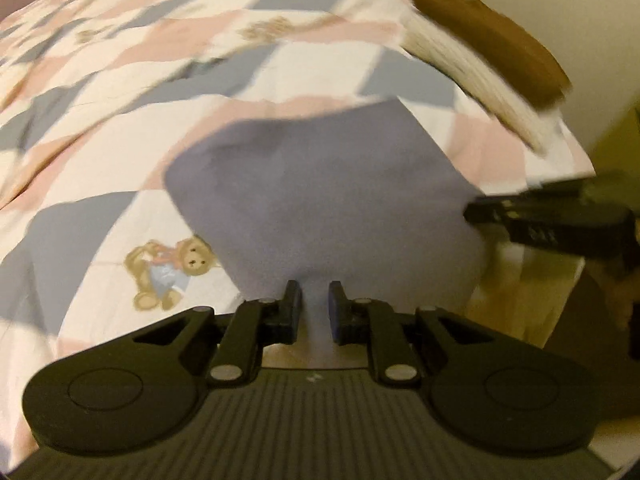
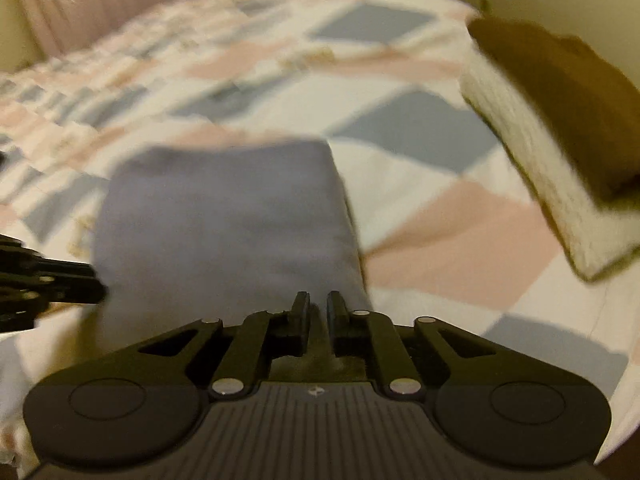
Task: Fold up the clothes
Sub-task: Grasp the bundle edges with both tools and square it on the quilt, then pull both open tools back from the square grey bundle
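A folded grey-lavender garment (image 1: 320, 192) lies on the patchwork bedspread (image 1: 132, 136). My left gripper (image 1: 315, 296) pinches the garment's near edge, cloth bunched between its narrow-set fingers. In the right wrist view the same garment (image 2: 224, 216) spreads ahead, and my right gripper (image 2: 318, 304) is shut on its near right edge. The right gripper (image 1: 552, 220) reaches in from the right in the left view. The left gripper (image 2: 44, 284) shows at the left edge of the right view. Both views are motion-blurred.
A folded stack, brown cloth on cream (image 2: 560, 136), rests on the bed to the right; it also shows at upper right as the stack (image 1: 480, 56). The bedspread (image 2: 440, 216) has pink, grey and white diamonds with teddy bears (image 1: 168, 272). A pink curtain (image 2: 120, 4) hangs behind.
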`<control>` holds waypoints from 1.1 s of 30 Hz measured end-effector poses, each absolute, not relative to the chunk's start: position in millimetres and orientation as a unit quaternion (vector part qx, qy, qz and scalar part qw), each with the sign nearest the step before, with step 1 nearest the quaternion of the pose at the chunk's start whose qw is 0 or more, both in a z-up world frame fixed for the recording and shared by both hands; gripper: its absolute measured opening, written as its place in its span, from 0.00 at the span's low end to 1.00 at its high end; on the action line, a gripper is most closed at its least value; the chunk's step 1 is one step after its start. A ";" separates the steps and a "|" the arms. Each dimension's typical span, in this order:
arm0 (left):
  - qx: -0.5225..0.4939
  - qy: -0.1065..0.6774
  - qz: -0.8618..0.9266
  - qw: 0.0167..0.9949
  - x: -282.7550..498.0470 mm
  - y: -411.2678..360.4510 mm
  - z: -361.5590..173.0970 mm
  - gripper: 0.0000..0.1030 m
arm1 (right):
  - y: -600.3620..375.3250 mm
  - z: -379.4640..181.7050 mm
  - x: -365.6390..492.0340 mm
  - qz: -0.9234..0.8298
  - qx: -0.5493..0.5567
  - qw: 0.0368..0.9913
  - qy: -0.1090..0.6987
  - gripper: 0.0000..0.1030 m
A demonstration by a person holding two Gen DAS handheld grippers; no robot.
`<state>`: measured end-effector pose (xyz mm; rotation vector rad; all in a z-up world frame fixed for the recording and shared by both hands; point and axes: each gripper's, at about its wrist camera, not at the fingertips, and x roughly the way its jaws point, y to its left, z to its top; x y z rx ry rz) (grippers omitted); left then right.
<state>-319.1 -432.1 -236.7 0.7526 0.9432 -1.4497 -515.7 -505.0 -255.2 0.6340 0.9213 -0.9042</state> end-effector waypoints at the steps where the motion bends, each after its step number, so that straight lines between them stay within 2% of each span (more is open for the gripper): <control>1: 0.320 0.406 -0.612 0.599 -323.6 -429.6 -233.5 0.14 | -505.6 -250.0 -517.1 -0.409 0.289 0.756 0.422 0.20; 6: 0.343 0.435 -0.526 0.645 -347.4 -424.6 -250.7 0.17 | -508.3 -223.9 -524.2 -0.383 0.280 0.773 0.422 0.21; 8: 0.337 0.440 -0.499 0.666 -353.2 -423.0 -231.4 0.17 | -509.4 -213.5 -527.1 -0.372 0.276 0.779 0.422 0.31; 9: 0.332 0.435 -0.490 0.678 -356.9 -421.1 -216.7 0.18 | -509.9 -208.3 -528.5 -0.367 0.274 0.783 0.422 0.48; 10: 0.328 0.432 -0.484 0.687 -361.4 -418.8 -202.5 0.24 | -510.4 -203.1 -529.9 -0.361 0.272 0.786 0.421 0.69; 11: 0.325 0.429 -0.477 0.694 -365.9 -416.5 -188.5 0.26 | -511.0 -197.8 -531.4 -0.356 0.271 0.789 0.421 0.74; 19: 0.293 0.421 -0.453 0.729 -394.6 -378.4 -104.8 0.39 | -505.0 -124.8 -545.8 -0.364 0.319 0.772 0.412 0.85; 27: 0.280 0.416 -0.431 0.750 -392.4 -347.8 -71.8 0.49 | -478.4 -72.3 -540.5 -0.368 0.297 0.785 0.400 0.96; 33: 0.267 0.411 -0.422 0.762 -389.3 -335.9 -58.7 0.52 | -463.4 -44.7 -539.8 -0.367 0.269 0.801 0.389 0.97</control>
